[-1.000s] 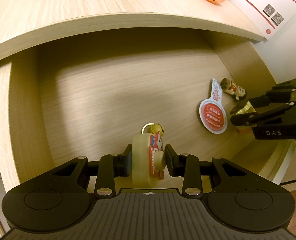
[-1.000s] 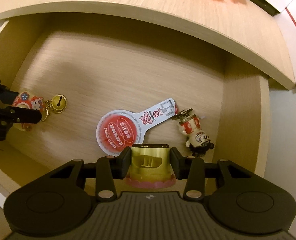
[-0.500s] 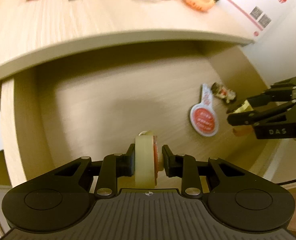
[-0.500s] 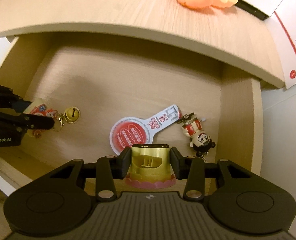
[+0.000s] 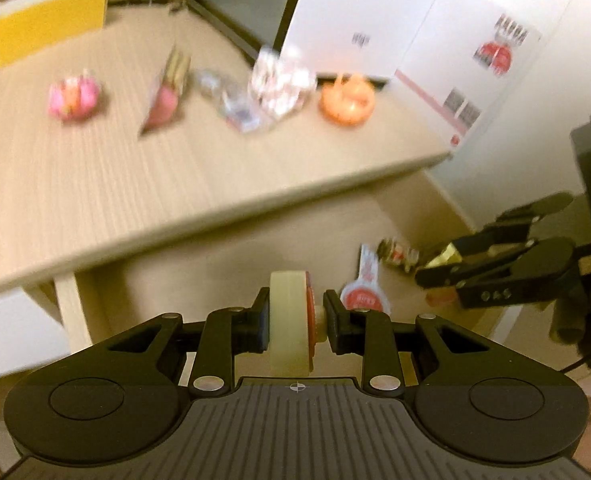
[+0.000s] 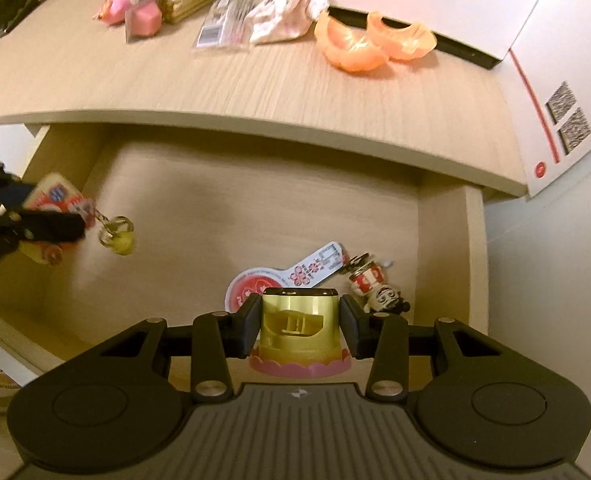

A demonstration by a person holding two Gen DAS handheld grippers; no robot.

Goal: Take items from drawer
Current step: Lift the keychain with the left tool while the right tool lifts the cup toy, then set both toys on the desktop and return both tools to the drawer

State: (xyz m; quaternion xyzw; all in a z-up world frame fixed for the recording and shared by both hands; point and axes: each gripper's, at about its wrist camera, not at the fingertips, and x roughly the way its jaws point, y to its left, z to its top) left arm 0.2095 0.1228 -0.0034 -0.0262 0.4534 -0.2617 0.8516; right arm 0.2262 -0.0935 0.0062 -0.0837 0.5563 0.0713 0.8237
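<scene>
My left claw [image 5: 295, 322] is clamped on a cream disc charm [image 5: 289, 322], pads pressing its two flat faces; in the right wrist view its little bell [image 6: 121, 240] dangles free on a ring, clear of the drawer floor. My right claw [image 6: 300, 330] is clamped on a gold figure [image 6: 299, 328] with a pink scalloped base, one pad on each side.

Just past the gold figure, down in the drawer [image 6: 199, 216], lie a red round-headed tag [image 6: 267, 282] and a small doll [image 6: 377, 290] just beside it, at the right wall. Both are untouched.

Beyond the drawer's front lip is the desk top [image 6: 95, 80], with pink toys, a wrapped packet, crumpled paper and two orange shells [image 6: 371, 42] along its far side, and a white box [image 6: 435, 4] behind.

I judge the step to be the lift-out: both pieces are held above the drawer. Next I need to carry each over the desk edge to a bare patch near the front, minding the swinging bell, then let go and return for the tag and doll.
</scene>
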